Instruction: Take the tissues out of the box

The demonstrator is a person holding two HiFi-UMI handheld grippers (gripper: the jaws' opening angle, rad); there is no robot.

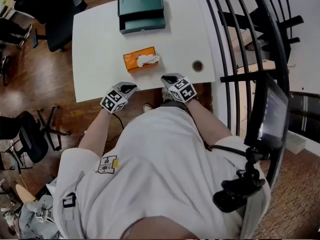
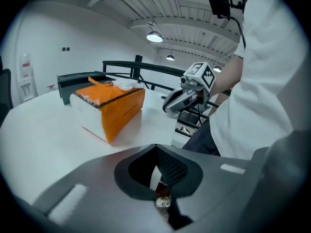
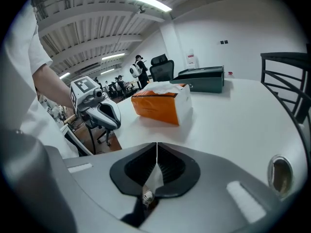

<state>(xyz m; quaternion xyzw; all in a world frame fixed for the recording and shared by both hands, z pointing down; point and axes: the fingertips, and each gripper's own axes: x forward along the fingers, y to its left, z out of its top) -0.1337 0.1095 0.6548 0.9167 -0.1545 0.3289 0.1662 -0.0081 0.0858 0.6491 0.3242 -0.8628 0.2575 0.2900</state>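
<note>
An orange tissue box (image 1: 134, 61) lies in the middle of the white table (image 1: 97, 44), with a white tissue (image 1: 148, 60) sticking out of its top slot. Both grippers hover at the table's near edge, short of the box. My left gripper (image 1: 130, 88) sits to the box's near left, its jaws shut with nothing between them. My right gripper (image 1: 169, 78) sits to the near right, also shut and empty. The left gripper view shows the box (image 2: 109, 108) ahead to the left and the right gripper (image 2: 187, 93) beyond. In the right gripper view the box (image 3: 160, 103) lies ahead.
A dark green case (image 1: 141, 11) stands at the table's far edge. A round cable hole (image 1: 197, 65) is in the tabletop at the right. A black railing (image 1: 235, 44) runs along the right side. Office chairs (image 1: 30, 134) stand on the wooden floor at the left.
</note>
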